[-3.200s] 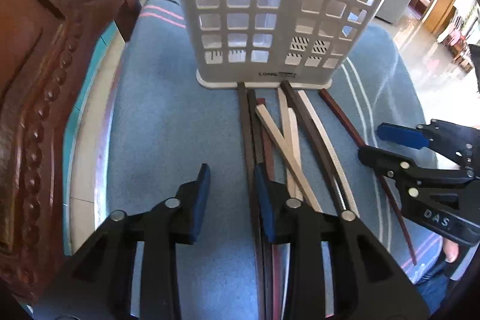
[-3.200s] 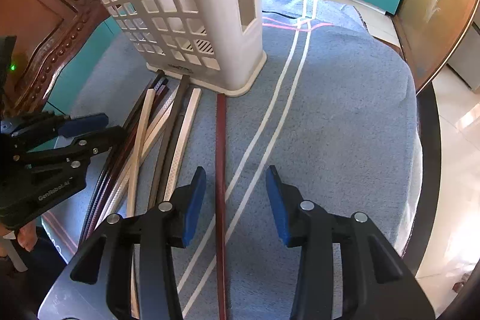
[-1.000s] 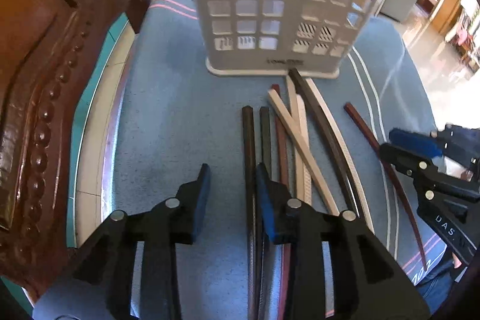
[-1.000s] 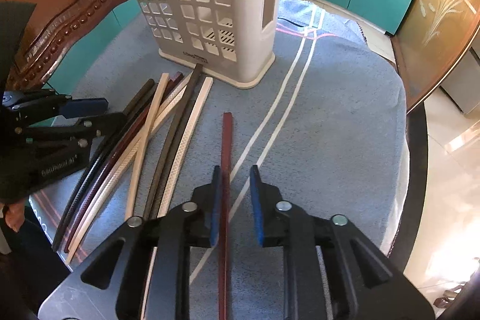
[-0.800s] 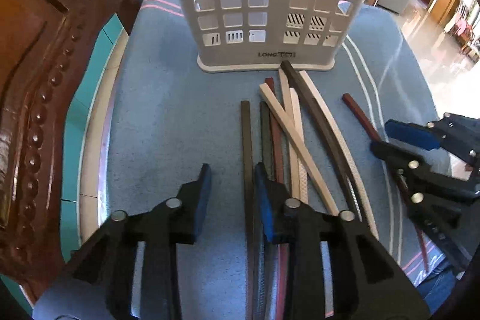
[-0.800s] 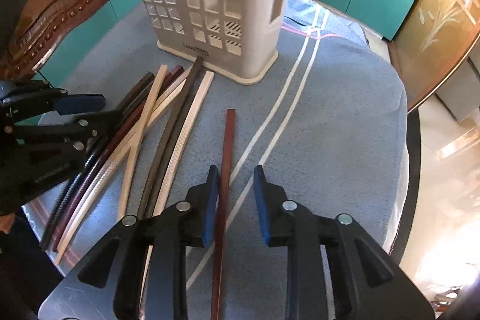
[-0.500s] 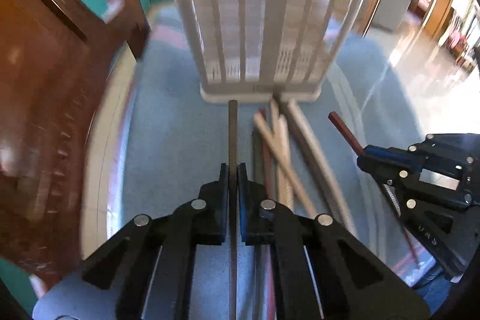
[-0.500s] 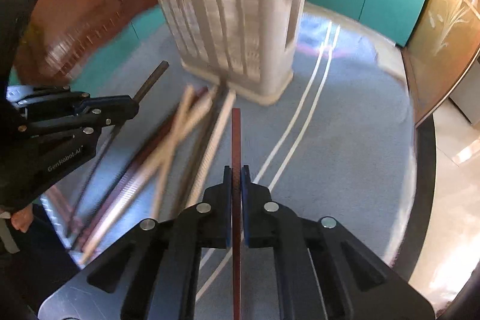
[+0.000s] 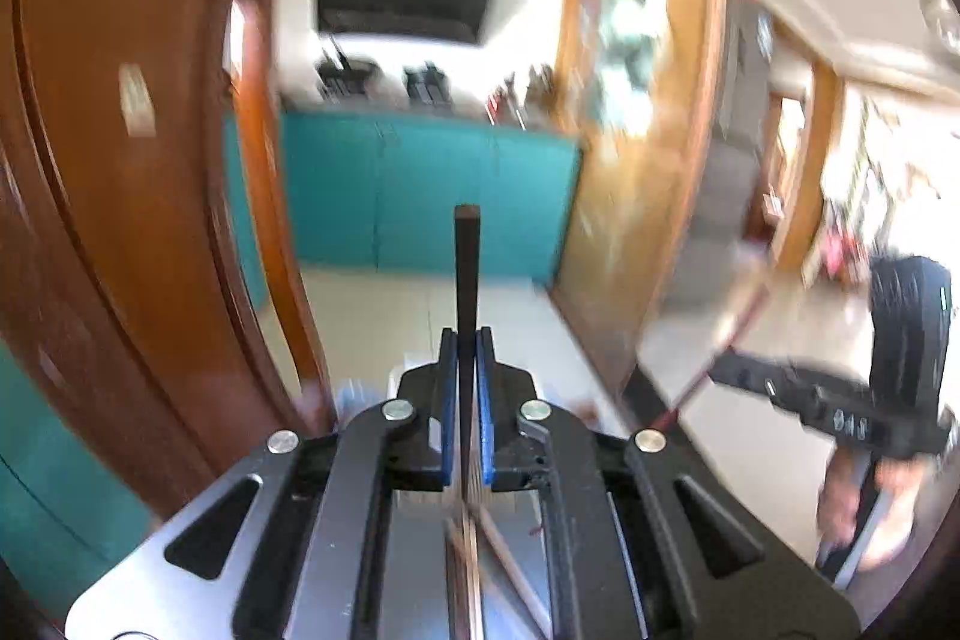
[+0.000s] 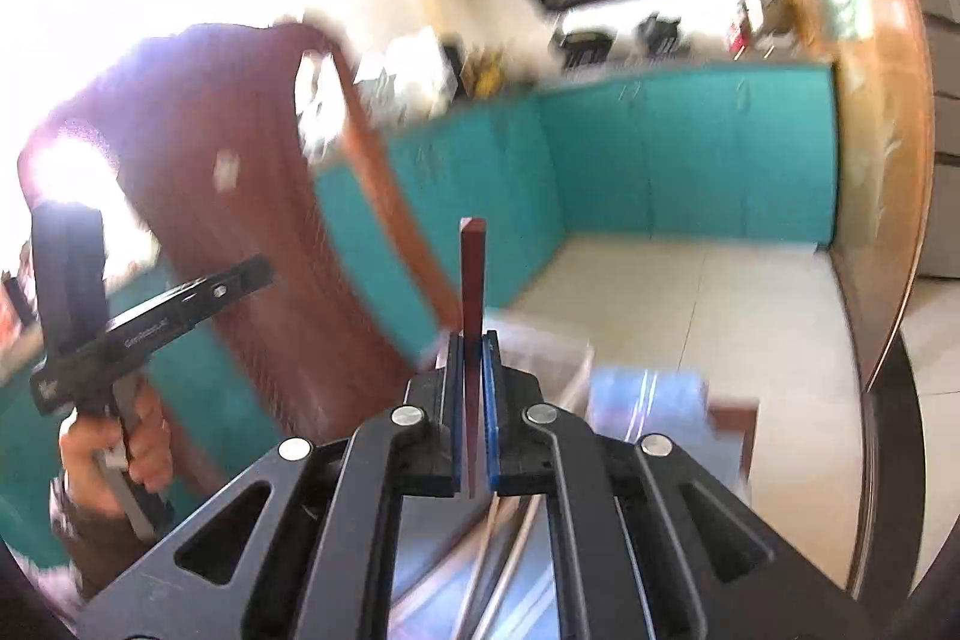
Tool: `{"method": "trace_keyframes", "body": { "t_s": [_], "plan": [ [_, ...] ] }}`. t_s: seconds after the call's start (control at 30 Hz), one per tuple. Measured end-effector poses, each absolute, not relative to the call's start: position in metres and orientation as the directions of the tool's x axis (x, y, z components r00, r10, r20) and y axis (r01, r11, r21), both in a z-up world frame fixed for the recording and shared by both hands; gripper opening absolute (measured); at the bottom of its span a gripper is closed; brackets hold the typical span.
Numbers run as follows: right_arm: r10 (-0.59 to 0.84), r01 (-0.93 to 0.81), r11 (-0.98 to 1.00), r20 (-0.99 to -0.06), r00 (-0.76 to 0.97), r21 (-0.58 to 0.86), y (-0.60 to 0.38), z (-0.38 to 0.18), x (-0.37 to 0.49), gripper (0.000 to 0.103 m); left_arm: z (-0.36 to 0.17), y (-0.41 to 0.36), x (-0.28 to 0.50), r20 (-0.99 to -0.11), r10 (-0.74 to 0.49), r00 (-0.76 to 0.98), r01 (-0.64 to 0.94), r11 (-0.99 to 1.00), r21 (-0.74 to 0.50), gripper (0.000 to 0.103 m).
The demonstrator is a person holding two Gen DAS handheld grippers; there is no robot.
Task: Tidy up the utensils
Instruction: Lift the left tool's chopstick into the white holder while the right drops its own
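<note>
My left gripper (image 9: 467, 340) is shut on a dark brown chopstick (image 9: 466, 268) that points up and forward into the room. My right gripper (image 10: 474, 343) is shut on a reddish-brown chopstick (image 10: 472, 274), also raised. Both grippers are tilted up off the table. The right gripper with its chopstick (image 9: 729, 334) shows at the right of the left wrist view. The left gripper (image 10: 180, 304) shows at the left of the right wrist view. Other chopsticks (image 9: 480, 544) show faintly below my left jaws. Only a blurred corner of the white basket (image 10: 540, 346) shows.
A carved wooden chair back (image 9: 120, 160) stands close on the left. Teal cabinets (image 9: 420, 184) and a counter are behind. A strip of blue table cloth (image 10: 648, 400) shows past the right gripper. Both views are motion blurred.
Both grippers have lifted and tilted upward with their chopsticks, so the table and basket have dropped out of view. Both closed on their chopsticks about half a second ago.
</note>
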State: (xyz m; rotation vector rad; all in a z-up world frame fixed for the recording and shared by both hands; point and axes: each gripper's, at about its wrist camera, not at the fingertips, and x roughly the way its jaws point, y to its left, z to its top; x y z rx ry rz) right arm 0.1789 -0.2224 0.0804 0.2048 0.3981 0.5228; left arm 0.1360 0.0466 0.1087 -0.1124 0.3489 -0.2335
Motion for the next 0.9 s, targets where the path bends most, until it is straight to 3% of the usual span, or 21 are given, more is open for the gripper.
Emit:
{"method": "trace_keyframes", "body": {
  "t_s": [0.13, 0.23, 0.43, 0.67, 0.73, 0.77, 0.8, 0.87, 0.9],
  "plan": [
    [0.471, -0.385, 0.851, -0.192, 0.861, 0.358, -0.23, 0.093, 0.203, 0.007, 0.122, 0.056, 0.175, -0.232, -0.186, 0.955, 0.127, 0.96, -0.249, 0.007],
    [0.367, -0.296, 0.902, -0.199, 0.909, 0.314, -0.22, 0.077, 0.224, 0.007, 0.099, 0.057, 0.2, -0.225, -0.189, 0.956, 0.109, 0.939, -0.327, 0.007],
    [0.319, -0.258, 0.942, -0.335, 0.887, 0.213, -0.187, 0.017, 0.256, 0.007, 0.046, 0.05, 0.253, -0.396, -0.13, 0.909, 0.028, 0.967, -0.252, 0.007],
    [0.302, -0.276, 0.953, -0.425, 0.853, 0.123, -0.158, -0.016, 0.262, 0.007, 0.01, 0.044, 0.274, -0.517, -0.132, 0.845, 0.013, 0.974, -0.228, 0.007],
    [0.304, -0.28, 0.953, -0.43, 0.85, 0.119, -0.157, -0.017, 0.26, 0.012, 0.008, 0.042, 0.273, -0.526, -0.128, 0.841, 0.015, 0.977, -0.214, 0.007],
    [0.308, -0.283, 0.951, -0.432, 0.847, 0.125, -0.158, -0.018, 0.258, 0.019, 0.007, 0.041, 0.272, -0.525, -0.121, 0.842, 0.013, 0.979, -0.204, 0.007],
    [0.319, -0.287, 0.948, -0.434, 0.843, 0.139, -0.162, -0.016, 0.257, 0.025, 0.007, 0.04, 0.271, -0.521, -0.112, 0.846, 0.011, 0.981, -0.193, 0.013],
    [0.354, -0.303, 0.935, -0.415, 0.838, 0.186, -0.173, -0.015, 0.246, 0.046, 0.005, 0.041, 0.253, -0.511, -0.124, 0.851, 0.031, 0.982, -0.188, 0.026],
    [0.372, -0.315, 0.927, -0.406, 0.835, 0.203, -0.178, -0.016, 0.242, 0.05, 0.004, 0.041, 0.247, -0.503, -0.128, 0.855, 0.039, 0.982, -0.184, 0.033]
  ]
}}
